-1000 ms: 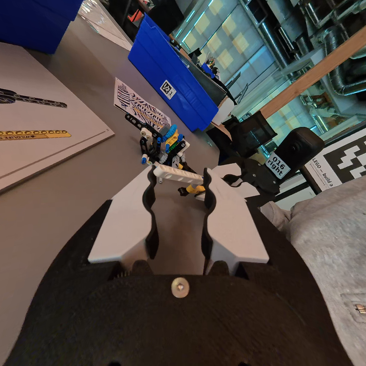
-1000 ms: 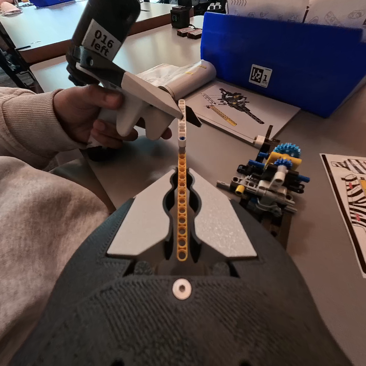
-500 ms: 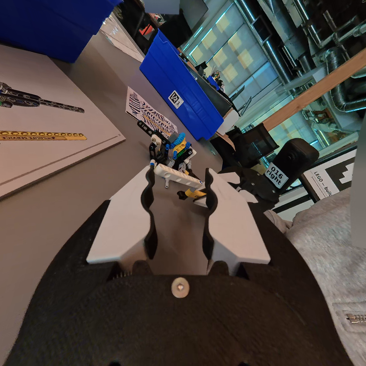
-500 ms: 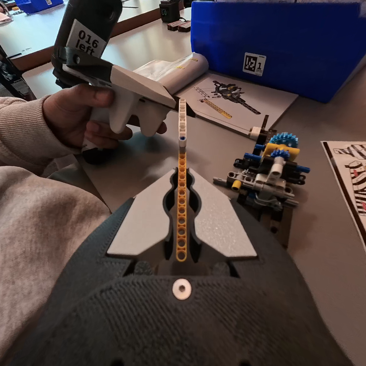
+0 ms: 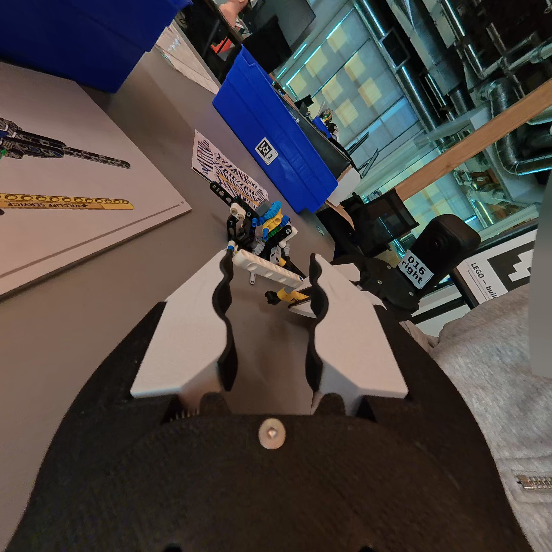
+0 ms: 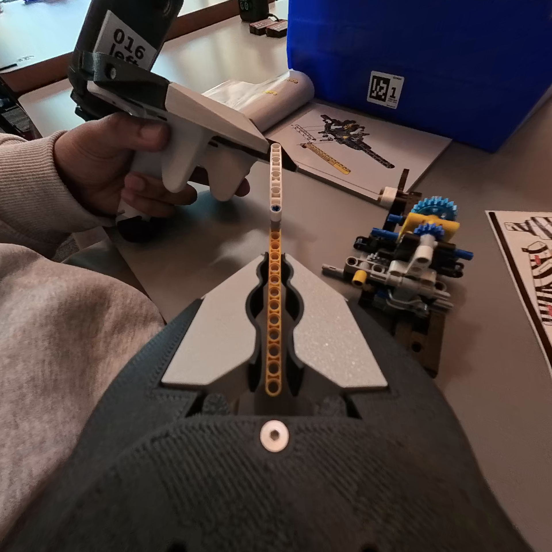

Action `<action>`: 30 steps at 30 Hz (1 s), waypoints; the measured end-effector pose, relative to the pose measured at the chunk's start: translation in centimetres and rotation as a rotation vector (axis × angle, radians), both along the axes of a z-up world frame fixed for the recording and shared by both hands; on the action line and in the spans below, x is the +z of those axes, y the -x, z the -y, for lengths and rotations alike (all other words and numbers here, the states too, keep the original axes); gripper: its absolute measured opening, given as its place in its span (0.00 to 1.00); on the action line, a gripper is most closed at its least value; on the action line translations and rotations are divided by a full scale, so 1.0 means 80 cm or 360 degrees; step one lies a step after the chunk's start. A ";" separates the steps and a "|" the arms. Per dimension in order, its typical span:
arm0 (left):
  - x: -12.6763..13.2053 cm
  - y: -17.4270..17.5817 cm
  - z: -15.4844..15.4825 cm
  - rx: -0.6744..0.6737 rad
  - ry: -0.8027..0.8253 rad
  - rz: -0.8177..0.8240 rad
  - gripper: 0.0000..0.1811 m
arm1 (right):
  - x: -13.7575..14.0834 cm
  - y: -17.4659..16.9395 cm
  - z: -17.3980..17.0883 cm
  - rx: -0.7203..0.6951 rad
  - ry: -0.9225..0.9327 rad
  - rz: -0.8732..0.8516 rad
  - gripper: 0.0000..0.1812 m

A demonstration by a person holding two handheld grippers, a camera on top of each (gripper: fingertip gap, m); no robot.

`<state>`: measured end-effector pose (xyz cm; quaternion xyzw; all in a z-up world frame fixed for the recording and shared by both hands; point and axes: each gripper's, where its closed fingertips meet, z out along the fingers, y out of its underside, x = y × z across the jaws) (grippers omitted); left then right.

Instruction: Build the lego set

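Observation:
My right gripper [image 6: 274, 257] is shut on a long yellow holed beam [image 6: 274, 313], which points forward above the table. A shorter white beam [image 6: 276, 179] is joined to its far end. My left gripper [image 5: 267, 263] is open, and the white beam [image 5: 265, 267] lies across the gap at its tips, one end against the left fingertip [image 5: 225, 260]. The left gripper also shows in the right wrist view [image 6: 280, 158], held by a hand. The part-built lego model [image 6: 409, 263] stands on the table to the right; it also shows in the left wrist view [image 5: 263, 230].
An open instruction booklet [image 6: 358, 149] lies behind the beams in front of a blue bin [image 6: 433, 59]. A striped sticker sheet [image 6: 528, 268] lies at the right edge. A grey sleeve [image 6: 59, 328] fills the lower left. A second blue bin [image 5: 74, 38] stands far left.
Both grippers have shifted a little together over the table, keeping the joined beams between them. Neither gripper's jaws have changed.

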<state>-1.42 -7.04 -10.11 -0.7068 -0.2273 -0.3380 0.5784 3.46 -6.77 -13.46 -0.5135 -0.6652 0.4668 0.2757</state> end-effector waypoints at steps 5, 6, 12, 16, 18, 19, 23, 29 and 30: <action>0.000 0.000 0.000 0.0001 0.0002 0.0002 0.27 | 0.000 0.000 0.000 0.0000 0.0003 0.0002 0.03; 0.000 0.000 0.000 0.0001 0.0003 0.0003 0.27 | 0.000 0.000 0.000 0.0000 0.0003 0.0002 0.03; -0.001 0.000 0.000 0.0001 0.0006 0.0010 0.27 | 0.000 0.000 0.000 0.0000 0.0006 0.0004 0.03; -0.001 0.001 0.000 0.0002 0.0006 0.0013 0.27 | -0.001 0.001 0.000 0.0000 0.0006 0.0005 0.03; -0.001 0.001 0.000 0.0002 0.0008 0.0013 0.27 | -0.001 0.001 0.000 0.0000 0.0006 0.0006 0.03; -0.002 0.001 0.000 0.0002 0.0009 0.0014 0.27 | -0.001 0.001 0.000 0.0000 0.0006 0.0006 0.03; -0.002 0.001 0.000 0.0002 0.0011 0.0019 0.27 | 0.000 0.001 0.000 0.0000 0.0008 0.0004 0.03; -0.002 0.001 -0.001 0.0001 0.0015 0.0019 0.27 | -0.001 0.001 0.000 -0.0001 0.0006 0.0005 0.03; -0.002 0.001 -0.001 0.0001 0.0015 0.0019 0.27 | 0.000 0.001 0.000 -0.0001 0.0006 0.0005 0.03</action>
